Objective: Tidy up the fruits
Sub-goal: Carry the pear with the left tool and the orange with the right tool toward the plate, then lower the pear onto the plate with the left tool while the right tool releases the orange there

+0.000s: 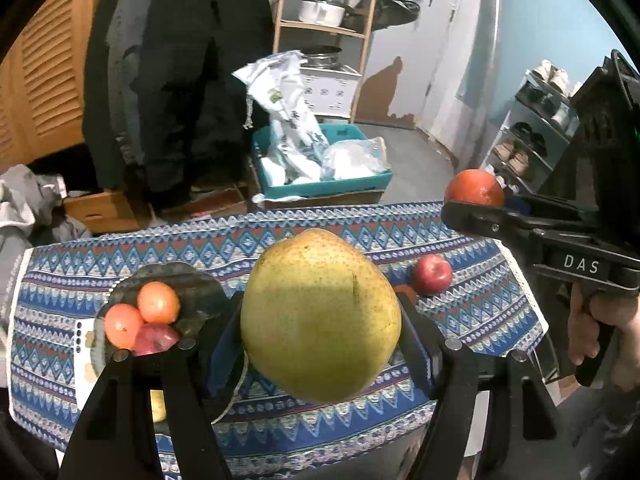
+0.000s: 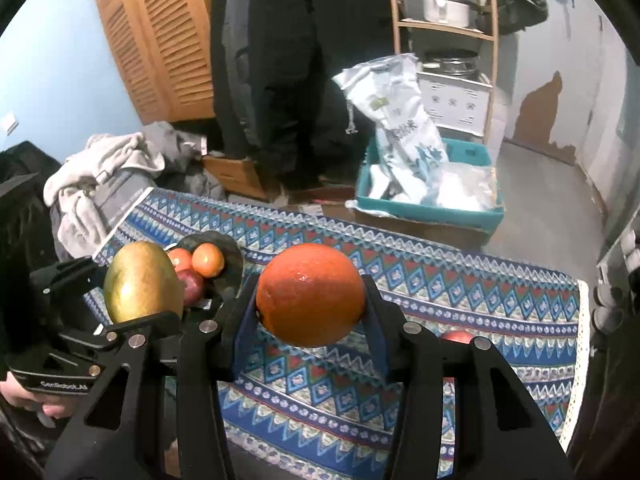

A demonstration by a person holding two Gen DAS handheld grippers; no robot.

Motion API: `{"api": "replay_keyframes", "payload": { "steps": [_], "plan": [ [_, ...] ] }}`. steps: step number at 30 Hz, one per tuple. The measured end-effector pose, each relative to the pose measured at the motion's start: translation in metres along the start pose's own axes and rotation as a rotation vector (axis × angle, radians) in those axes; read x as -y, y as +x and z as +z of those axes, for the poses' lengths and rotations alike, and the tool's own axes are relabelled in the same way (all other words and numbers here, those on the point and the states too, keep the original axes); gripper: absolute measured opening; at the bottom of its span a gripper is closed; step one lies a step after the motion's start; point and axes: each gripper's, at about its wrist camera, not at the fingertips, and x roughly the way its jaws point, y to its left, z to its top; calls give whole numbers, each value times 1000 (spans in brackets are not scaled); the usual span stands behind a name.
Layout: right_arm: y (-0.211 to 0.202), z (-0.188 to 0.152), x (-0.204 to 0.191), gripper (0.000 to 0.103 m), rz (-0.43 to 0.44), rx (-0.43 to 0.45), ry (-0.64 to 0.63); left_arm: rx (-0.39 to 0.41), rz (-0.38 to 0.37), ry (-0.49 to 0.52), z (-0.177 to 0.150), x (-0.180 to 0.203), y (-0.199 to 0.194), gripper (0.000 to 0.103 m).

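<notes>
— Gripping a pear (image 1: 320,316), the left gripper (image 1: 322,324) holds it over the table's (image 1: 360,224) near edge, long axis upright. The plate (image 1: 196,292) lies just left of its fingers.

— And the right gripper (image 2: 310,300)?

— Clamped on an orange (image 2: 310,294), farther from the plate. The left looks nearer. One apple (image 1: 432,274) sits toward the table's right edge.

Pear (image 1: 320,316) in left tool (image 1: 320,320), right of plate (image 1: 192,280); apple (image 1: 432,275) on cloth (image 1: 280,232) beyond.
</notes>
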Motion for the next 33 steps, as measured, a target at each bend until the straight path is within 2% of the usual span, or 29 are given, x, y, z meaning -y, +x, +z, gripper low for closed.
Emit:
{"api": "replay_keyframes", "payload": {
  "steps": [23, 29, 33],
  "plan": [
    [89, 29, -81, 47, 115, -102, -71, -52, 98, -164, -29, -87, 13, 73],
    [112, 32, -97, 47, 135, -137, -82, -96, 119, -218, -44, -111, 27, 73],
    [136, 29, -105, 47, 159, -191, -80, -139, 118, -258, -58, -125, 42, 73]
  ]
}}
